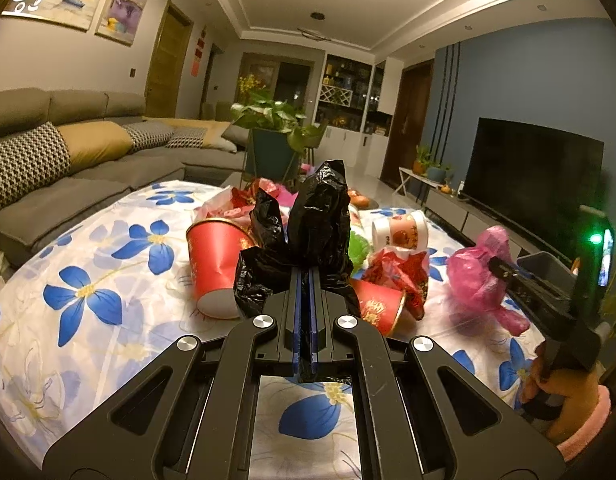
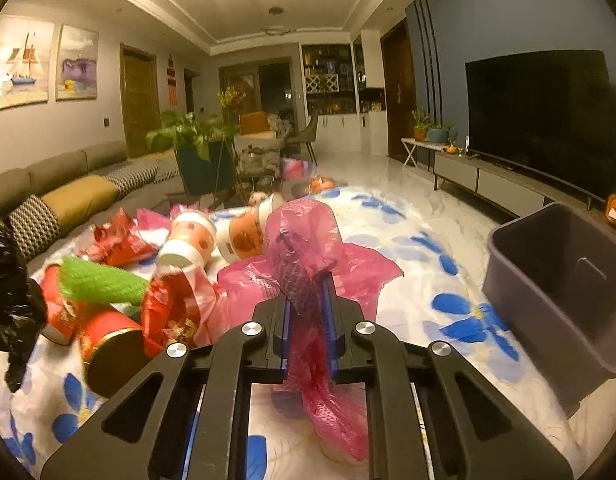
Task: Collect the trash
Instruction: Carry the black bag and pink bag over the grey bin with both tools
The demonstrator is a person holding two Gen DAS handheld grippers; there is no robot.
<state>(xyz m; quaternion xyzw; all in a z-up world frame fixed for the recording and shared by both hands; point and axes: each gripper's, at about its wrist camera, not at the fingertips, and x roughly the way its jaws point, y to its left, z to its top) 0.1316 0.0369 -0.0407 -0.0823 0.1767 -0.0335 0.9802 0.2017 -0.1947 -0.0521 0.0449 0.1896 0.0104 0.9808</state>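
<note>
Trash mostly lies on the flowered tablecloth [image 2: 388, 216] ahead of both grippers; left gripper [image 1: 305, 276] clamped on a black bag [image 1: 320, 216], right gripper [image 2: 308, 292] pinching a pink bag [image 2: 304, 236]; grey bin [image 2: 556, 280] to its right looks empty, red cups [image 1: 216, 264] uncollected.

Glossy crinkled black plastic bag [image 1: 320, 216], translucent pink plastic bag [image 2: 304, 248], matt grey bin [image 2: 560, 292]

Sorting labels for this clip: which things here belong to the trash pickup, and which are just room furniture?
Job:
black bag, in left hand-held gripper
pink bag, in right hand-held gripper
red cup
grey bin

Lying about:
sofa
TV
potted plant
</note>
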